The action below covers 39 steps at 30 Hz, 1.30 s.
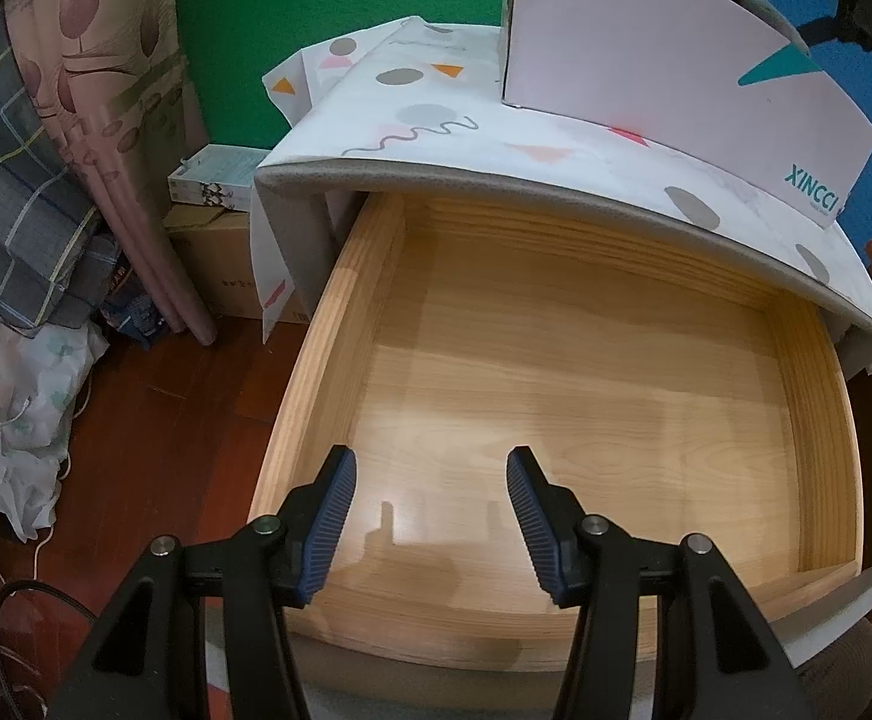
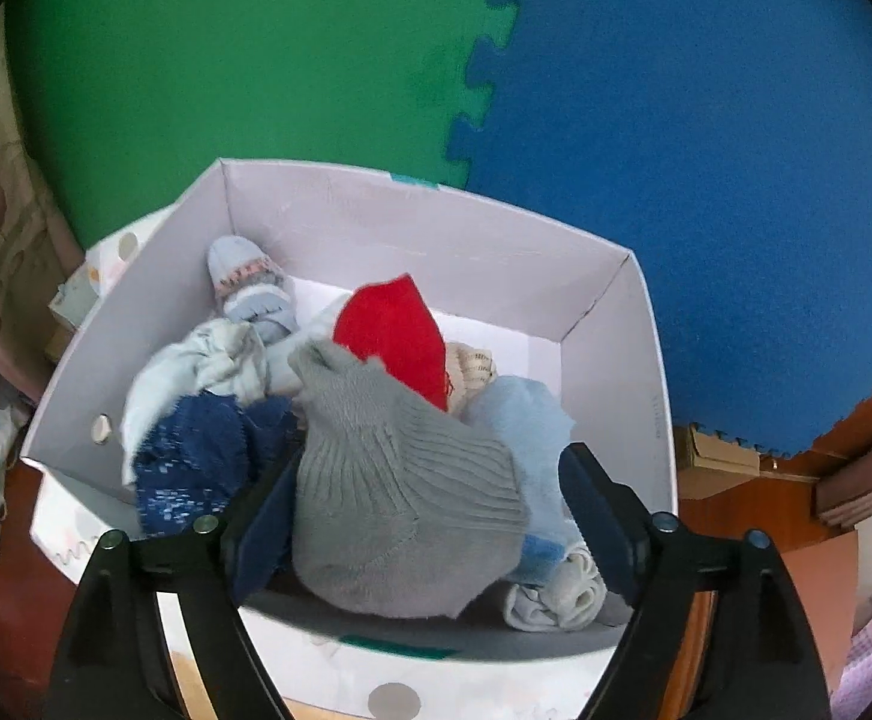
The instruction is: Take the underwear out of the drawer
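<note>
Your right gripper [image 2: 430, 516] fingers hold a grey ribbed knit garment [image 2: 400, 504] over the white cardboard box [image 2: 610, 312] of clothes; release it there next. Your left gripper [image 1: 430, 510], fingers wide, hovers above the bare wooden drawer [image 1: 556, 360].

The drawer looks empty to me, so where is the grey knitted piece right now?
In the right wrist view, the grey knitted piece sits between the right gripper's fingers, above the white box of garments, beside the red one.
</note>
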Each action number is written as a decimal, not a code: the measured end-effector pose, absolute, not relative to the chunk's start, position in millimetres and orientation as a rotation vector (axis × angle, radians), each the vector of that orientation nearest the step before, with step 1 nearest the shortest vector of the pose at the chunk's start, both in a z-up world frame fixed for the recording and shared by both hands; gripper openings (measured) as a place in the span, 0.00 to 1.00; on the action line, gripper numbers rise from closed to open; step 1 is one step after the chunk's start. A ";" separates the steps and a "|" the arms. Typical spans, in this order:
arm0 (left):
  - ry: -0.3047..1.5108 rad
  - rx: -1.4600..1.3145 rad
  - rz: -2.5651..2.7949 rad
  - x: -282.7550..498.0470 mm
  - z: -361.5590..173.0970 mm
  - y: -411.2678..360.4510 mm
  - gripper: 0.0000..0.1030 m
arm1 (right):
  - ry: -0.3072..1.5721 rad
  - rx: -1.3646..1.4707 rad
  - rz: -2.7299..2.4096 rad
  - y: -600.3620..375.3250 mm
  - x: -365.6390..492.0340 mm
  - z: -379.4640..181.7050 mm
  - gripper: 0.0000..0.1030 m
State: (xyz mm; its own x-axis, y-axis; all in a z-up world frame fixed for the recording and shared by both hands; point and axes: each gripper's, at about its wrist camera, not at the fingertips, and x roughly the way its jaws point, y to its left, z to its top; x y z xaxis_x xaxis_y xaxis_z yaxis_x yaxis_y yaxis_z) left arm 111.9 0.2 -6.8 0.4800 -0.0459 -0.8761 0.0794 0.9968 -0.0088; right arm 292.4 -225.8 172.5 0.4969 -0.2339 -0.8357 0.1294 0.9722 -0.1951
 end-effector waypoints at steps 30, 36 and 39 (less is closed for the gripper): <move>0.989 0.148 -0.011 79.5 19.2 1.8 0.52 | 0.995 0.231 -0.277 -257.2 34.8 65.9 0.98; 1.004 0.140 -0.038 63.9 22.9 5.0 0.52 | 1.006 0.177 -0.257 -248.5 25.8 49.6 0.98; 1.012 0.135 -0.034 59.5 21.1 6.9 0.52 | 1.014 0.141 -0.228 -240.1 22.3 42.6 0.98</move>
